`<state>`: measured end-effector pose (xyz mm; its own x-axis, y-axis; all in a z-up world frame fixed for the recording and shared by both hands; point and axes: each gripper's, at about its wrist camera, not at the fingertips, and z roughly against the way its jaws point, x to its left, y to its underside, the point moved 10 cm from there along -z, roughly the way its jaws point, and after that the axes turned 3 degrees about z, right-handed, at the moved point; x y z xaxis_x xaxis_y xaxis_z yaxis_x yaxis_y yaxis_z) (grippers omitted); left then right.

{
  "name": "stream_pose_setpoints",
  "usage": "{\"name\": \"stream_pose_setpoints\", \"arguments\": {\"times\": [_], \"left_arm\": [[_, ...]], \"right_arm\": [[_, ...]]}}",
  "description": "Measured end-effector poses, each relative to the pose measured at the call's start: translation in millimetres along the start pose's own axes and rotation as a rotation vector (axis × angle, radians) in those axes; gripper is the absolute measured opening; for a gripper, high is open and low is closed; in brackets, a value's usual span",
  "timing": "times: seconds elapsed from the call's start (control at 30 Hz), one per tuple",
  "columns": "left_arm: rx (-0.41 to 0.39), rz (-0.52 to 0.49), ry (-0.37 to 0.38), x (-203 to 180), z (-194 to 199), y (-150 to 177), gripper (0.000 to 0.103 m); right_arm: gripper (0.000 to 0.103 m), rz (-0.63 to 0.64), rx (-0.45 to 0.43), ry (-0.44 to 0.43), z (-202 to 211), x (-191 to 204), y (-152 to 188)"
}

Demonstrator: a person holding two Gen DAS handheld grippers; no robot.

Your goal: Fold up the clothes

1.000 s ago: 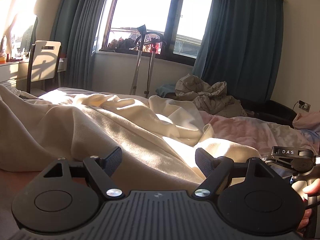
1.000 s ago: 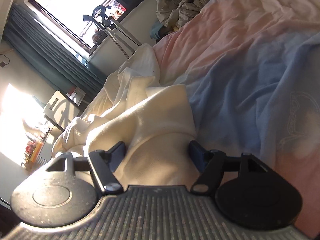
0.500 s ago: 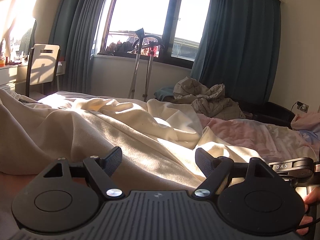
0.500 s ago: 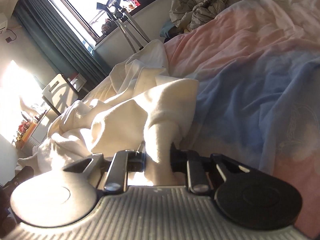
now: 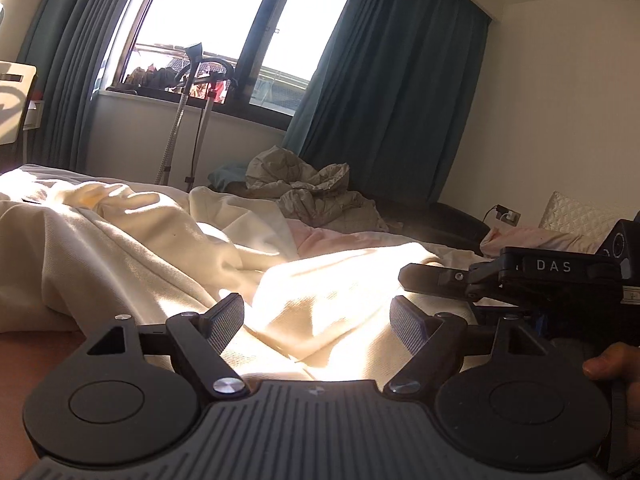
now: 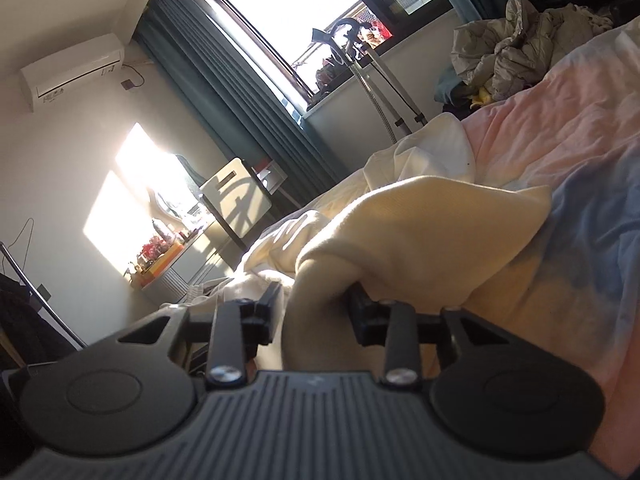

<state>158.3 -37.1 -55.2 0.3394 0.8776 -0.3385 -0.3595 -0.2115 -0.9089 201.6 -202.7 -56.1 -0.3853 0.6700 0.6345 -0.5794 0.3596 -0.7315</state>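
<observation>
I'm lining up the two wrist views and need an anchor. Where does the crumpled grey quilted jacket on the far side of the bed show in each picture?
Left wrist view: the grey quilted jacket lies at centre, mid-height, below the right-hand teal curtain.
Right wrist view: the jacket sits at the upper right, beyond the pink and blue bedsheet.
Shared landmark: the garment steamer standing before the window, left of the jacket in both.
</observation>
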Motion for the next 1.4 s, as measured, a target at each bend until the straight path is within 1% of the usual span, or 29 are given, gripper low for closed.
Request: {"name": "stream_pose_setpoints", "arguments": {"times": [0.07, 0.13, 0.17, 0.2, 0.23, 0.3, 0.43, 0.5, 0.6, 0.67, 0.7, 0.77, 0.83, 0.97, 1.07, 1.13, 1.17, 1.2, 1.27, 1.3, 1.37, 1.4], "left_arm": [[0.005, -0.017, 0.058, -11.0, -0.4, 3.7, 0.082], [0.028, -0.036, 0.104, -20.9, -5.3, 10.7, 0.082], [0.040, -0.041, 0.119, -24.3, -8.3, 14.1, 0.082], [0.051, -0.045, 0.133, -27.1, -10.9, 17.2, 0.082], [0.064, -0.048, 0.145, -29.5, -14.1, 20.3, 0.082], [0.089, -0.053, 0.165, -33.3, -20.8, 26.6, 0.082], [0.117, -0.036, 0.166, -32.5, -33.4, 34.0, 0.079], [0.119, -0.006, 0.162, -29.0, -37.0, 33.9, 0.074], [0.111, 0.050, 0.152, -20.2, -39.4, 31.6, 0.061], [0.088, 0.065, 0.147, -17.5, -39.7, 26.9, 0.044], [0.080, 0.073, 0.143, -16.4, -39.8, 25.2, 0.040], [0.064, 0.096, 0.127, -12.7, -39.3, 21.7, 0.026], [0.047, 0.131, 0.094, -4.2, -36.8, 17.7, 0.021], [0.019, 0.239, 0.036, 20.4, -32.7, 8.0, 0.020], [0.003, 0.287, 0.010, 33.0, -28.2, 1.8, 0.020], [0.000, 0.314, 0.001, 38.6, -25.9, -0.4, 0.020], [-0.002, 0.325, -0.007, 41.5, -24.3, -1.8, 0.020], [-0.004, 0.335, -0.014, 44.4, -23.1, -3.2, 0.020], [-0.007, 0.367, -0.022, 50.6, -20.9, -4.9, 0.020], [-0.010, 0.385, -0.024, 54.0, -20.2, -5.8, 0.020], [-0.017, 0.411, -0.038, 61.6, -20.1, -8.5, 0.020], [-0.021, 0.423, -0.046, 65.4, -20.1, -9.8, 0.020]], "right_arm": [[0.038, -0.064, -0.013, -0.013, -1.4, -7.1, -5.3], [0.038, -0.113, -0.008, -0.038, -3.0, -10.8, -8.0], [0.039, -0.133, 0.002, -0.056, -4.0, -11.2, -8.5], [0.044, -0.152, 0.019, -0.083, -5.5, -10.2, -8.2], [0.048, -0.170, 0.035, -0.108, -6.9, -9.3, -8.0], [0.051, -0.195, 0.056, -0.143, -9.2, -6.8, -7.0], [0.054, -0.234, 0.090, -0.204, -13.4, -1.7, -3.4], [0.055, -0.232, 0.109, -0.225, -15.9, 2.6, -1.2], [0.055, -0.202, 0.126, -0.235, -17.3, 9.9, 0.1], [0.055, -0.188, 0.121, -0.230, -17.1, 11.8, -2.3], [0.055, -0.185, 0.116, -0.228, -16.9, 12.1, -3.7], [0.055, -0.173, 0.107, -0.221, -16.6, 12.9, -5.8], [0.055, -0.162, 0.097, -0.215, -16.1, 13.6, -7.9], [0.056, -0.155, 0.059, -0.185, -8.3, 7.3, -13.5], [0.058, -0.187, -0.002, -0.151, 4.8, -6.8, -24.0], [0.066, -0.209, -0.046, -0.065, 9.6, -27.4, -28.9], [0.067, -0.208, -0.055, -0.006, 8.7, -39.5, -28.4], [0.067, -0.210, -0.055, 0.042, 4.5, -51.6, -26.2], [0.067, -0.245, -0.036, 0.100, -10.7, -74.9, -18.7], [0.069, -0.264, -0.027, 0.126, -18.6, -85.9, -14.6], [0.077, -0.309, -0.013, 0.143, -36.1, -103.1, -5.0], [0.077, -0.332, -0.007, 0.140, -44.8, -110.2, -0.8]]}}
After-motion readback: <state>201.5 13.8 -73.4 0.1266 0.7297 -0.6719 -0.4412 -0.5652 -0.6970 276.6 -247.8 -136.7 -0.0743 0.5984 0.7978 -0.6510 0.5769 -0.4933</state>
